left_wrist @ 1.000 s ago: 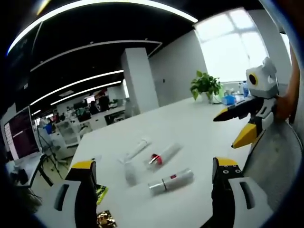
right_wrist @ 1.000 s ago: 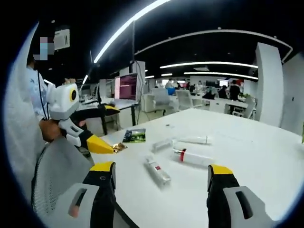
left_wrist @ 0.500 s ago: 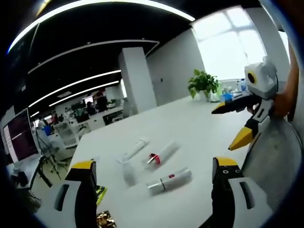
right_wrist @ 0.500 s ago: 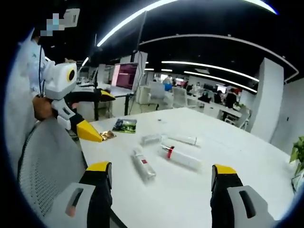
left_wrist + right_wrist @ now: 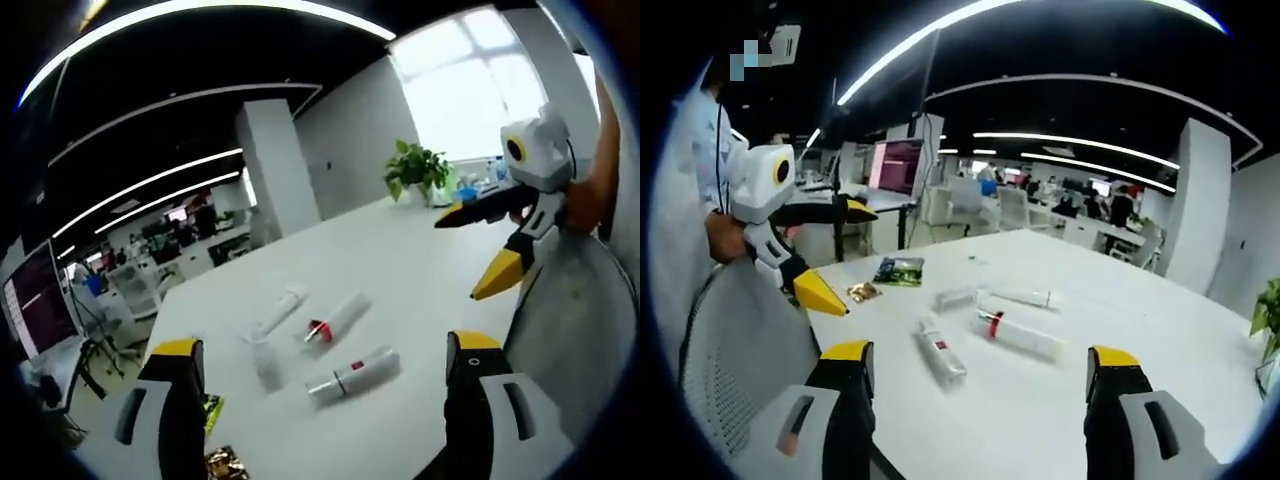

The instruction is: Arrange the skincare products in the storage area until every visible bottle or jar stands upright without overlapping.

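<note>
Dim office, bright ceiling light strips [image 5: 1040, 40], window [image 5: 460, 85] glare, fisheye-bent edges

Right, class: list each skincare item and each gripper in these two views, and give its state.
Tube with red band: lying flat.
Silver tube: lying flat.
White tube: lying flat.
Small clear bottle: on its side.
Left gripper: open, empty.
Right gripper: open, empty.
</note>
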Action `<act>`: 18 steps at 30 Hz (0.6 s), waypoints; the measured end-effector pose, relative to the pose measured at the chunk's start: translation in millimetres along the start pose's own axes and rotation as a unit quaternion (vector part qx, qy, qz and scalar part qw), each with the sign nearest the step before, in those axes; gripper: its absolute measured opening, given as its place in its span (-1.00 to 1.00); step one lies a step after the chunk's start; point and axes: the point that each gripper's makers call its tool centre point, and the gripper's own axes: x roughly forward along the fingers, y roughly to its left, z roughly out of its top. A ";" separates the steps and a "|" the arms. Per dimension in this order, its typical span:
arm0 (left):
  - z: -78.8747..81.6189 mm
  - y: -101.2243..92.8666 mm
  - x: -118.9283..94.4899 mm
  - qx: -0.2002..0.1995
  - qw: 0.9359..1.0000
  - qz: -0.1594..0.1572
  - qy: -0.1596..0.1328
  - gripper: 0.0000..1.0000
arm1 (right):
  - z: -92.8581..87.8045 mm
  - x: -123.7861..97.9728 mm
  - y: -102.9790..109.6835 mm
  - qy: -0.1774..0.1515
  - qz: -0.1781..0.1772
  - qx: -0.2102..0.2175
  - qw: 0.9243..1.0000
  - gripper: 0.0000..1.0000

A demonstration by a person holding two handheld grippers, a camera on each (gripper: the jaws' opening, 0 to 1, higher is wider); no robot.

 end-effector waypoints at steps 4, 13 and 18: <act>1.4 -1.8 -0.6 0.002 1.000 -0.012 -0.002 0.64 | 0.0 0.4 1.4 0.000 0.003 0.000 1.000 0.74; 0.6 -3.0 -2.6 0.030 0.999 -0.032 0.000 -0.07 | 0.8 0.8 -0.4 -0.001 0.003 0.004 1.000 0.74; -0.4 2.2 -1.9 0.018 1.000 -0.016 0.003 0.06 | 7.8 0.8 -9.7 -0.010 -0.004 0.026 1.000 0.75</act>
